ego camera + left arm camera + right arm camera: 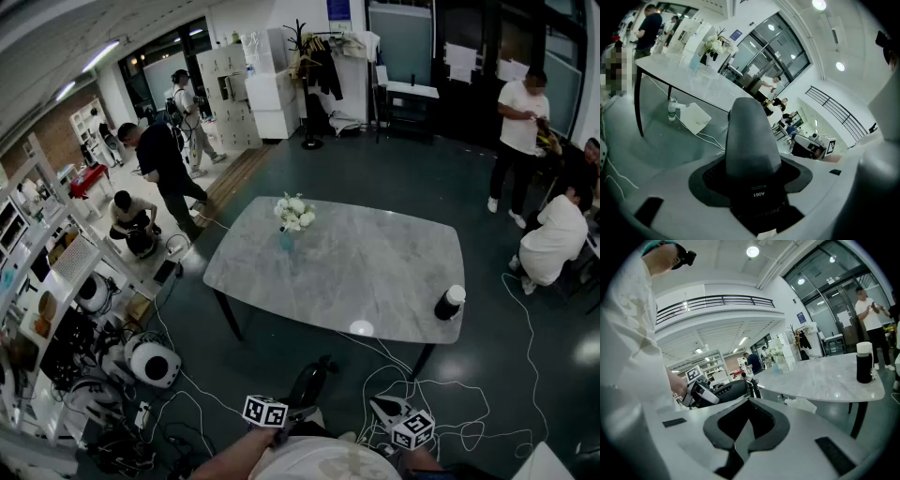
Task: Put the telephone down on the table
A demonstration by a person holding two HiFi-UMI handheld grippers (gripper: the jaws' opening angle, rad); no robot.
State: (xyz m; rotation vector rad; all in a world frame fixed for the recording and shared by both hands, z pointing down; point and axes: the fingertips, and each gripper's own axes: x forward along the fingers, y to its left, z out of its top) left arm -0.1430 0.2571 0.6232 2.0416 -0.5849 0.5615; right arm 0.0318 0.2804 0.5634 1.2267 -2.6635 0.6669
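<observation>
Telephone (pixel 752 136) is pinched between the fingers of the left gripper (pixel 298 405), held in the air close to the person's body and well short of the surface (pixel 375 281) — not yet over it. It looks like a hard, smooth plastic handset: stiff, fairly light and probably a little slippery on its rounded back. A hold across the narrower middle, as now, seems soundest. A coiled cord (pixel 751 385) hangs from it and may tug as it goes down. The right gripper (pixel 745 426) has its fingers pressed together on nothing.

The left gripper view shows the grip itself, the dark body filling the gap, but little of the handset's shape. The right gripper view gives it from the side with the cord, and a dark bottle (pixel 865 363) near the surface's edge. Only the head view takes in the whole surface — the bottle and a vase of flowers (pixel 292 217) stand well apart on it.
</observation>
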